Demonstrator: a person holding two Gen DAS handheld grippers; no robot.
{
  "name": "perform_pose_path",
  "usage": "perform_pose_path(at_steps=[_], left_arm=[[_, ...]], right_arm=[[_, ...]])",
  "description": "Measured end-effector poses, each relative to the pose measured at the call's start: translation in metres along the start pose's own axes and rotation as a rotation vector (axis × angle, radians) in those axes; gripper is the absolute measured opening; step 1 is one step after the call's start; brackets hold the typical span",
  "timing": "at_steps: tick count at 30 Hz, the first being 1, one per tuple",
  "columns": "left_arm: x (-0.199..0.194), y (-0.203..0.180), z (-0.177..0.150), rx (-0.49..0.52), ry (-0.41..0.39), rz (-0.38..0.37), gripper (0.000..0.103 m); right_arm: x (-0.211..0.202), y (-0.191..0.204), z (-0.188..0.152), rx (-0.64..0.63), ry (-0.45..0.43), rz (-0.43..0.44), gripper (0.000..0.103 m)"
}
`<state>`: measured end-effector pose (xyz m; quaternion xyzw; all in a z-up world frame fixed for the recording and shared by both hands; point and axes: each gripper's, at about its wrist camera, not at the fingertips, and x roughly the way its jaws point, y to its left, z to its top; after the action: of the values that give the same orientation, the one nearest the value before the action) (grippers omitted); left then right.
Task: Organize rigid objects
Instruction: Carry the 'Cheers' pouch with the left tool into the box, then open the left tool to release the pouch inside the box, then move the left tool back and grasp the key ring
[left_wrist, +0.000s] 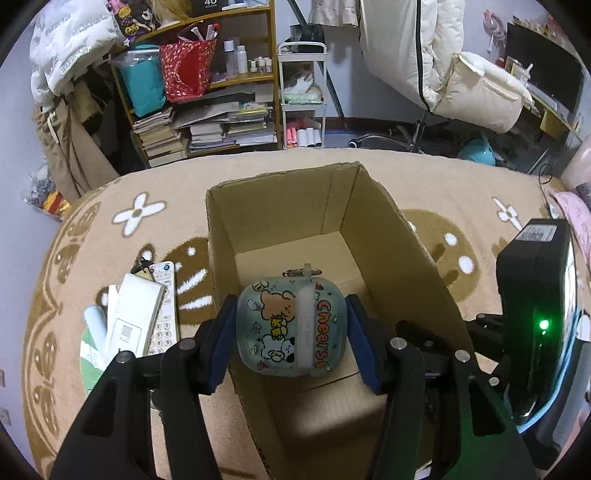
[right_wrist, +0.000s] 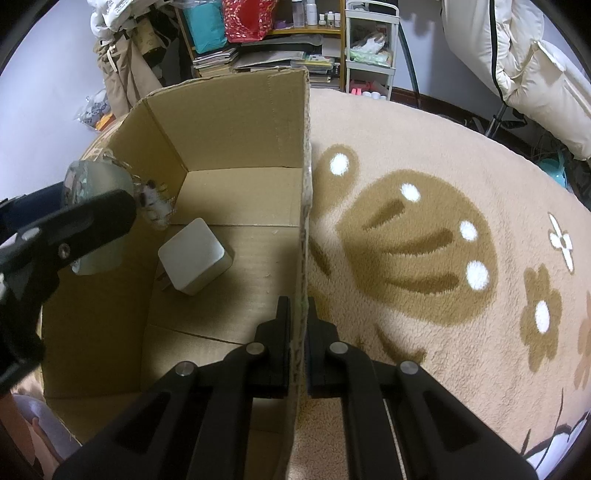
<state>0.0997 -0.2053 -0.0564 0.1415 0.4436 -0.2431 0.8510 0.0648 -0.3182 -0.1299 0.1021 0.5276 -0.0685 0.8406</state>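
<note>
While clamping case (left_wrist: 291, 326), left gripper (left_wrist: 291, 332)

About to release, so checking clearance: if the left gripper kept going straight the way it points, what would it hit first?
Probably the cardboard box: the left gripper, holding the cartoon earbud case, aims into the open box toward its floor and far wall. The white charger cube inside could lie near that line; depth is unclear.

"Cheers" in orange-red letters, running sideways down a clear case (left_wrist: 291, 326) printed with cartoon bears and a dog. Digits on the white keypad buttons of a remote (left_wrist: 162, 328), too small to read. Large "40" on a black box (left_wrist: 212, 6) atop the shelf, small line beneath it illegible.
</note>
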Motion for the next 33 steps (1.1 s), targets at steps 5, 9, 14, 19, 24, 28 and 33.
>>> perform_pose_path(at_steps=[5,9,14,19,24,28,33], left_arm=[[0.002,0.0,-0.001,-0.011,0.013,-0.008,0.055],[0.002,0.002,-0.001,-0.012,0.02,-0.011,0.056],[-0.011,0.0,0.0,0.006,-0.025,0.02,0.056],[-0.029,0.006,0.0,0.015,-0.055,0.056,0.068],[-0.048,0.03,0.003,-0.037,-0.069,0.064,0.084],[-0.064,0.051,0.002,-0.078,-0.121,0.137,0.102],[-0.066,0.078,-0.008,-0.129,-0.106,0.181,0.102]], right_arm=[[0.0,0.0,0.0,0.0,0.0,0.001,0.008],[0.0,0.0,0.0,-0.001,0.0,0.0,0.008],[0.0,0.0,0.0,0.002,0.0,0.002,0.008],[-0.001,-0.001,0.001,-0.003,-0.004,-0.001,0.008],[-0.001,-0.001,0.001,-0.001,-0.004,0.002,0.008],[0.0,-0.001,0.002,-0.003,-0.004,0.0,0.008],[0.0,-0.001,0.002,-0.004,-0.004,0.0,0.008]])
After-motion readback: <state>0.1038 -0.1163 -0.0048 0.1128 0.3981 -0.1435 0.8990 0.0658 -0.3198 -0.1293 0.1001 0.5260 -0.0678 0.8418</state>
